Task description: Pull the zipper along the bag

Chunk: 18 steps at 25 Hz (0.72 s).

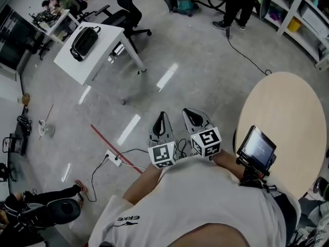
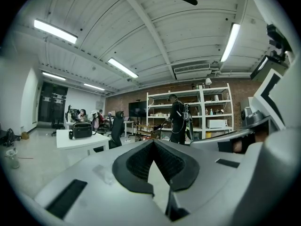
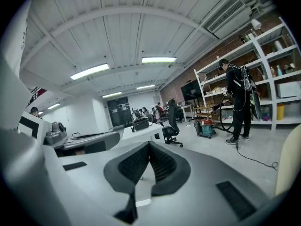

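Left gripper [image 1: 162,115]: held low in the middle of the head view, just in front of the person's chest [image 1: 205,199], its marker cube towards the wearer.
Left fingers [image 2: 136,161]: pressed together at the tips in the left gripper view, with nothing between the dark ribbed pads.
Right gripper [image 1: 193,116]: just beside the left one, on its right, and apart from it.
Right fingers [image 3: 164,166]: pressed together in the right gripper view, also with nothing between them.
Bag [image 1: 85,41]: black, lying on the white counter [image 1: 109,39] at the upper left of the head view, well apart from both grippers. It shows small at middle left of the left gripper view [image 2: 82,130] and just left of centre in the right gripper view [image 3: 141,123].
Zipper: too small to make out in any view.
Office chair [image 1: 126,19]: black, just behind the white counter.
Round counter [image 1: 288,117]: pale wood, at the right of the head view.
Screen [image 1: 257,149]: a small dark device on a black mount, at the round counter's near left edge.
Standing person [image 1: 239,4]: in dark clothes at the top of the head view, next to white shelves [image 2: 207,112].
Floor [image 1: 195,76]: grey and glossy, with a red strip [image 1: 110,147] and a white power strip [image 1: 114,158] at the lower left.
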### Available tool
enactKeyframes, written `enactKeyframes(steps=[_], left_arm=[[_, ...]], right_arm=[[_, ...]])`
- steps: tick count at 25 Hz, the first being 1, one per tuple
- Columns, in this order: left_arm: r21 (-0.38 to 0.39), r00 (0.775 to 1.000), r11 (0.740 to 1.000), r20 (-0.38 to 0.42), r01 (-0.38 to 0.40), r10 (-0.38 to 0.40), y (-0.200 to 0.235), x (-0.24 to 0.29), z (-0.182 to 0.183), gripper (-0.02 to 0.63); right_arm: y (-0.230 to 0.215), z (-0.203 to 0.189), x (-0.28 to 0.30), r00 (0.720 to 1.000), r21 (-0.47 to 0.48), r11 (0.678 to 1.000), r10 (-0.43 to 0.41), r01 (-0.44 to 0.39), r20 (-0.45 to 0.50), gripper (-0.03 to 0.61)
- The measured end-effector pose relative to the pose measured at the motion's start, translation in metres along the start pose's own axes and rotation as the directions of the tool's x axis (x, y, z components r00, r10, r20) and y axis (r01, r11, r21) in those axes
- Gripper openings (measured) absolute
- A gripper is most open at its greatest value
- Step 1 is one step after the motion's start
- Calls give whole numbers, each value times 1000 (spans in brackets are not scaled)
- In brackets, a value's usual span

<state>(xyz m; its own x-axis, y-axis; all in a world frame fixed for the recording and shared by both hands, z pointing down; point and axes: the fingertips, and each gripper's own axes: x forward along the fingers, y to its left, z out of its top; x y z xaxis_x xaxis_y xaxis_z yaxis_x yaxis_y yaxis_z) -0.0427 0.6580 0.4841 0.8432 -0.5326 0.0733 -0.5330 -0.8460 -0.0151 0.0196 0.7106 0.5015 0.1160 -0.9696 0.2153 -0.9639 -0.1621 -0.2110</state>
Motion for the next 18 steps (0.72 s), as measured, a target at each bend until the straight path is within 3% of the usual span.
enactKeyframes(steps=[4,18], left_arm=[[8,1000,1000,-7,10,-10,-21,12,6,2],[17,999,999,-17,32,-32,-13,39,6,2]], right_arm=[[-24,4,-7,1000,18,1000,-8,8,-4,4],[-34,10,16,1000,43,999,-22,22,-2,5]])
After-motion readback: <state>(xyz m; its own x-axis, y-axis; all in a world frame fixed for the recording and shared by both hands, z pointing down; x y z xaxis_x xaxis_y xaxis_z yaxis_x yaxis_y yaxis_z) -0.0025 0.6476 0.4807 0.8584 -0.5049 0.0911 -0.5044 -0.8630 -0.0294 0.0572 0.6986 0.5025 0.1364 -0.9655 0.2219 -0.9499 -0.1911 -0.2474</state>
